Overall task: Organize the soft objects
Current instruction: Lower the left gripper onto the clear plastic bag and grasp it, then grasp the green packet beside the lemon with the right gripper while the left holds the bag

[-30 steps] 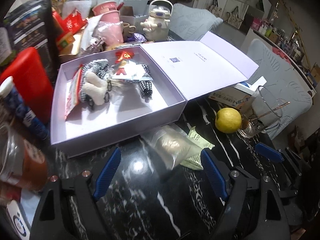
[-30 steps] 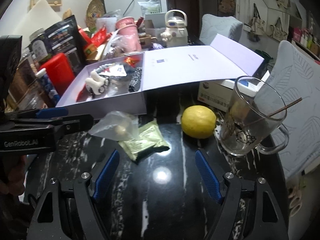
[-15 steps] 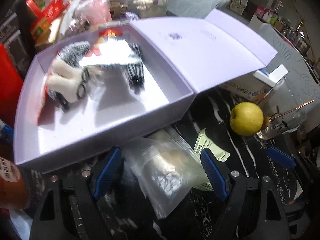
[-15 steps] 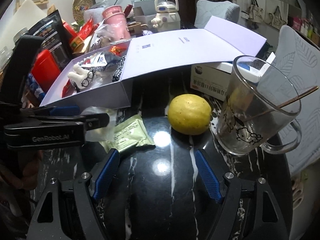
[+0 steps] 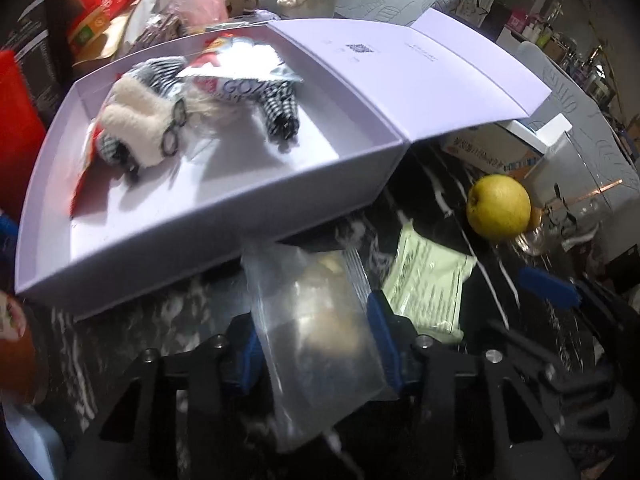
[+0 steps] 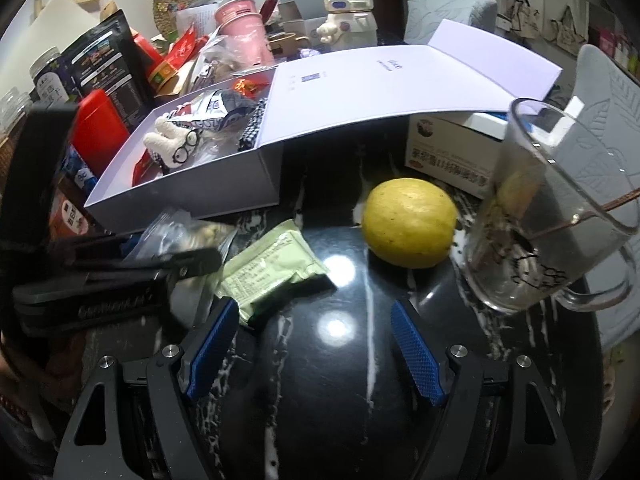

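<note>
My left gripper is shut on a clear plastic bag with pale contents, right in front of the open lavender box. The bag also shows in the right wrist view, pinched by the left gripper. The box holds a plush toy with glasses, a silver packet and a checkered cloth piece. A pale green sachet lies on the black marble table beside the bag; it also shows in the right wrist view. My right gripper is open and empty above the table.
A yellow fruit and a glass mug stand at the right. A medicine carton lies under the box lid. Jars, a red container, snack bags and a pink cup crowd the far left.
My left gripper moved forward over the clear bag and closed on it. The right gripper edged closer to the sachet and stayed open.
</note>
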The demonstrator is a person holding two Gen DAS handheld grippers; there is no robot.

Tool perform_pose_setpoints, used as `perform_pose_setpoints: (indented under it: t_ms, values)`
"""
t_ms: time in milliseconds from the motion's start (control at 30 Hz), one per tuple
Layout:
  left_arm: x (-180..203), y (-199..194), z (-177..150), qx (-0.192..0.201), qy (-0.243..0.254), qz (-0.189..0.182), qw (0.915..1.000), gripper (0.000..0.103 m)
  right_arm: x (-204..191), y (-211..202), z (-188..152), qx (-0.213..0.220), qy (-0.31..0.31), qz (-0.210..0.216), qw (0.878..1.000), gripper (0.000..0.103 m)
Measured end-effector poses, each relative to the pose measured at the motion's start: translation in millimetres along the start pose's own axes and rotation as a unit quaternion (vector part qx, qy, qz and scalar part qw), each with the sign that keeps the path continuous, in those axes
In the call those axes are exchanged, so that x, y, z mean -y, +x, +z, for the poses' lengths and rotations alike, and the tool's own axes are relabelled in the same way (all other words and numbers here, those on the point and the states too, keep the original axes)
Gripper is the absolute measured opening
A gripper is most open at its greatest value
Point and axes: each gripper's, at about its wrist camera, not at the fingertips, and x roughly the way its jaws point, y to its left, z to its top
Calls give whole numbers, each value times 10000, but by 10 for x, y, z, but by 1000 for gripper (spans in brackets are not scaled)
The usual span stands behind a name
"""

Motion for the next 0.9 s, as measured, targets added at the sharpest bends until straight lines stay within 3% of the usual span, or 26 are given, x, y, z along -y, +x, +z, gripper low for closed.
perform_pose_setpoints:
  t_ms: [400, 500, 900]
  values:
    - [-327, -367, -301, 230, -264, 234, 9991, 42, -259, 356, 108, -215, 10, 318, 9993, 79]
    - [-390, -250, -315, -47, -394, 131, 9991, 41, -316, 400, 144, -186, -25, 252, 9995, 79]
    - [-336, -271, -342, 62, -235, 266, 9994, 42, -496, 542, 205, -119, -469, -281, 9984, 81]
